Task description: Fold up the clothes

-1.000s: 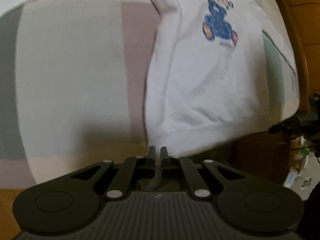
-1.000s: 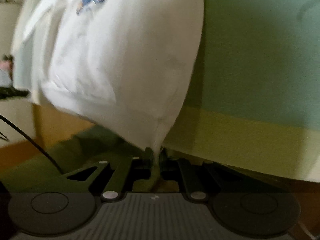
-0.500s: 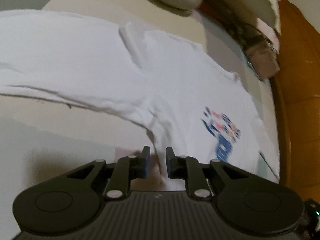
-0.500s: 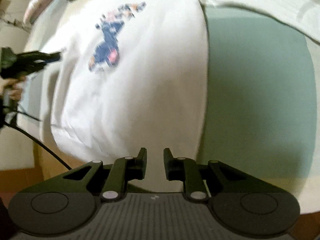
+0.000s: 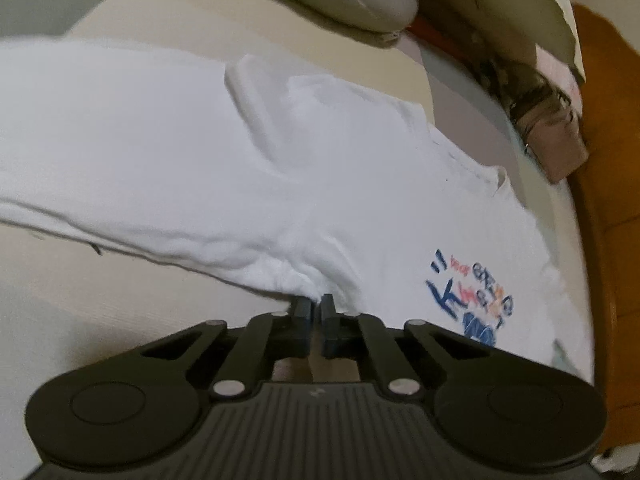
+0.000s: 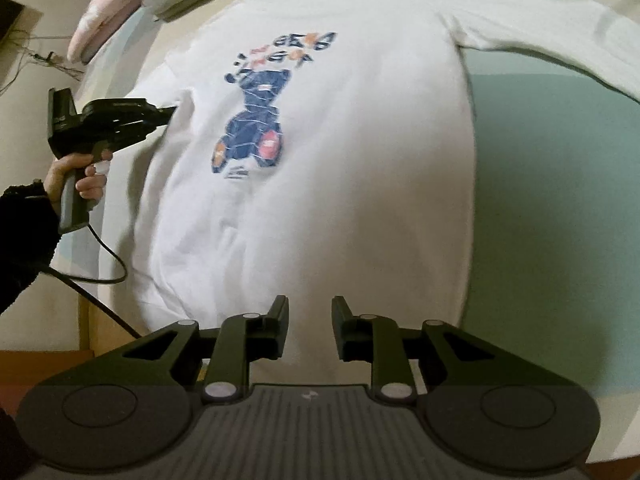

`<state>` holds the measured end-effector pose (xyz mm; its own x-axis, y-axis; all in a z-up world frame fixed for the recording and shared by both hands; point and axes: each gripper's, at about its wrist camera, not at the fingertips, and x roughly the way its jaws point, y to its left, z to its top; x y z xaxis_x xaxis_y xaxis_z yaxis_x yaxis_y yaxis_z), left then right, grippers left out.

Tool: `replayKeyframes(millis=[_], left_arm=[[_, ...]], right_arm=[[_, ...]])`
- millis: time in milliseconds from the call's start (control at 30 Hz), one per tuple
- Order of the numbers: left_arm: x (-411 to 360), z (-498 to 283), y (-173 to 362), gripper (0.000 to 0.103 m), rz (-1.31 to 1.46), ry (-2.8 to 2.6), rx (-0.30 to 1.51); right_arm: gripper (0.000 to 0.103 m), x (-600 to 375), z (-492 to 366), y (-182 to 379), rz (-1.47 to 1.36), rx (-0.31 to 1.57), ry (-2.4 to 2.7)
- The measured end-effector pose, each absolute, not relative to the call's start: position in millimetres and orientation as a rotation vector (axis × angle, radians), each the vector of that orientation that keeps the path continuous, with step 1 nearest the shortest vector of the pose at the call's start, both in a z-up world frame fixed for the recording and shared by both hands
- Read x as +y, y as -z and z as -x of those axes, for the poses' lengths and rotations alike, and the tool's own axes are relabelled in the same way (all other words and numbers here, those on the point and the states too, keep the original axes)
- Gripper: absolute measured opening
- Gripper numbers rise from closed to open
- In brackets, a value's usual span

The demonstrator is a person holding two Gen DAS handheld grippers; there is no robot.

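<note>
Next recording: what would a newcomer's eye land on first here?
A white long-sleeved sweatshirt lies spread front-up on the pastel bedcover, its navy bear print mid-chest. The left tool is shut on a bunched fold at the armpit, while the right tool, jaws opening, hovers empty at the hem.

the white sweatshirt [image 6: 360,200] carries a printed bear graphic [image 6: 252,120] with blue and orange lettering above it, too blurred to read for certain. a small line of text sits under the bear, also unreadable. no other text can be read.
</note>
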<state>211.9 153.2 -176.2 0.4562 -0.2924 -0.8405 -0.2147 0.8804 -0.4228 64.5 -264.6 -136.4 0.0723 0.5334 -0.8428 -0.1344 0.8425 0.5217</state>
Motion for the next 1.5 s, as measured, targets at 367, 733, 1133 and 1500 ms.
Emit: replayKeyframes(millis=[367, 733, 1133, 1500], left_arm=[[167.1, -194.7, 145.3, 0.006, 0.391, -0.001, 1.087], [139.7, -124.0, 168.9, 0.024, 0.472, -0.03, 1.213], [142.9, -104.8, 135.5, 0.002, 0.267, -0.055, 1.205], [54.7, -77.6, 157.7, 0.017, -0.163, 0.417, 1.159]], right_arm=[[0.03, -251.9, -62.5, 139.6, -0.339, 1.427, -0.524], [0.034, -247.6, -65.4, 137.1, -0.341, 1.42, -0.505], [0.035, -250.0, -67.2, 137.4, -0.26, 1.405, -0.397], [0.052, -190.8, -47.4, 173.7, 0.276, 1.13, -0.47]])
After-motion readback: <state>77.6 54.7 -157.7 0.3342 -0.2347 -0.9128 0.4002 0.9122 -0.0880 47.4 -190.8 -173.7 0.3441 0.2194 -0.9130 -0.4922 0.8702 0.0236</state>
